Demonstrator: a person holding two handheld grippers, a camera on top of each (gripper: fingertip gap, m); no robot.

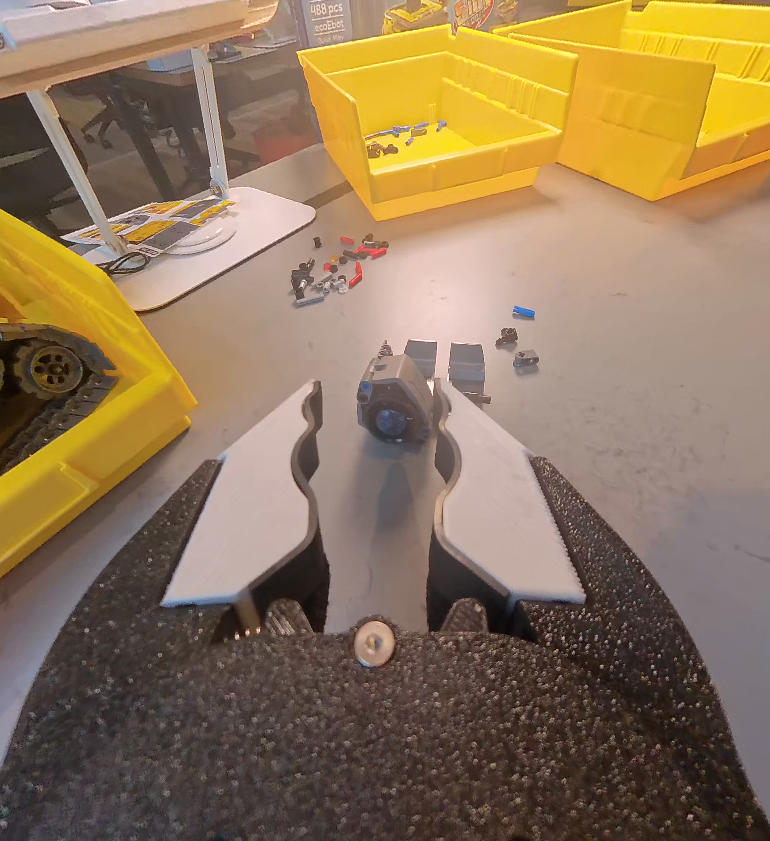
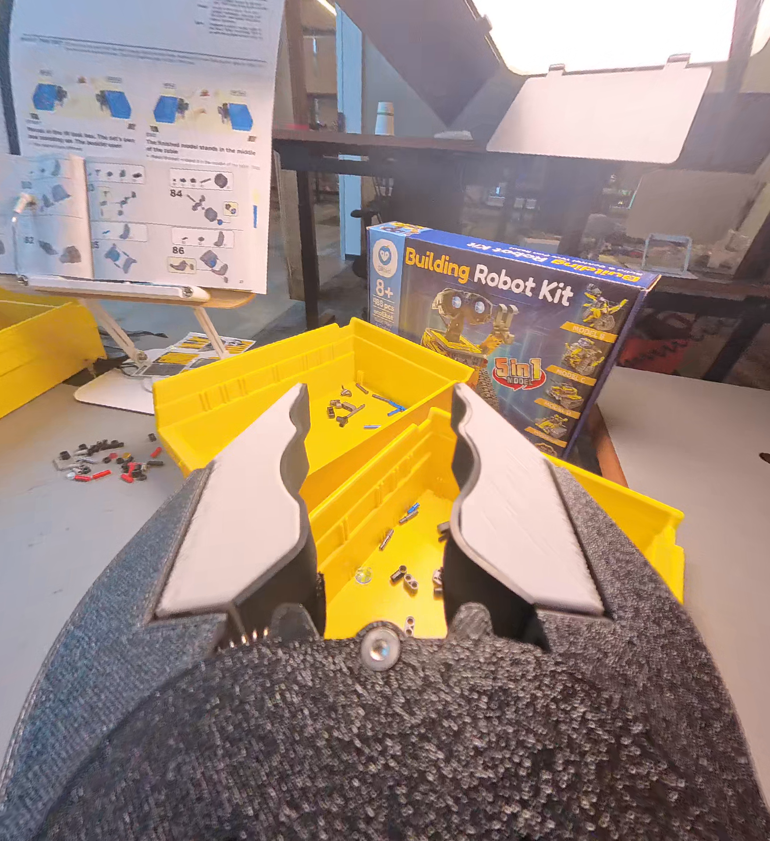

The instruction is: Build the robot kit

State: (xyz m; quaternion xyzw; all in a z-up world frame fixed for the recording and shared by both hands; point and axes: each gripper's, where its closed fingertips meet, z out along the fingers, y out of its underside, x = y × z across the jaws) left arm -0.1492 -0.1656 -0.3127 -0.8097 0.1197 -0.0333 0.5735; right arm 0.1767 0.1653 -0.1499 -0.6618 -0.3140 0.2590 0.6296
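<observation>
My left gripper (image 1: 377, 390) is open low over the grey table, with a small grey and black brick-built assembly with a blue hub (image 1: 392, 402) standing between its fingertips, close to the right finger. Two dark blue-grey blocks (image 1: 446, 362) lie just behind it. My right gripper (image 2: 379, 392) is open and empty, held above two yellow bins. The nearer yellow bin (image 2: 624, 509) holds small black, grey and blue pins (image 2: 403, 574). The farther yellow bin (image 2: 237, 400) holds several small dark parts (image 2: 351, 407).
A pile of small red, black and grey parts (image 1: 335, 268) lies on the table; it also shows in the right wrist view (image 2: 109, 459). A yellow bin with a tracked model (image 1: 78, 409) is at left. A stand with an instruction booklet (image 2: 146, 150) and a kit box (image 2: 506, 336) stand behind. My right fingertips sit around 50 centimetres from my left ones.
</observation>
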